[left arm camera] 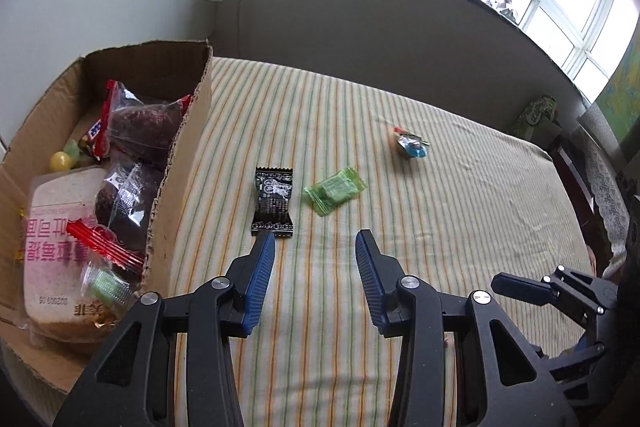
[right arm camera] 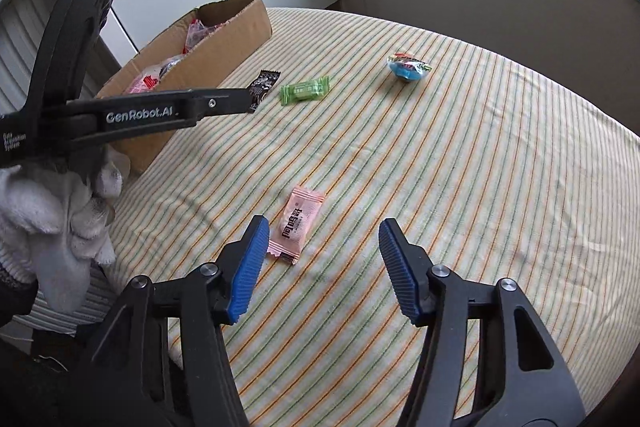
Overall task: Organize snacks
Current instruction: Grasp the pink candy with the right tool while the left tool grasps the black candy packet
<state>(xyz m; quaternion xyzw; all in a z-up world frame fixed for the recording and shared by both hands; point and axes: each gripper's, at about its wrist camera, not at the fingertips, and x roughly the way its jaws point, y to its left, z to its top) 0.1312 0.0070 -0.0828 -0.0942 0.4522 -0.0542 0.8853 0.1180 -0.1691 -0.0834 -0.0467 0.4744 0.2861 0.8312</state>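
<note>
The left gripper [left arm camera: 315, 247], jaws apart, hovers low at centre frame, just short of the black packet [left arm camera: 273, 201]; box [left arm camera: 182, 163] at left. The right gripper [right arm camera: 324, 233], likewise spread, flanks the pink packet [right arm camera: 295, 224].

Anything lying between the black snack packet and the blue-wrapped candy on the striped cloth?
Yes, in both wrist views: a green wrapped candy lies between the black snack packet and the blue-wrapped candy, closer to the black one.

Cardboard box [left arm camera: 172, 163] cut off at left edge; blue-wrapped snack [left arm camera: 410, 145] blurred.
</note>
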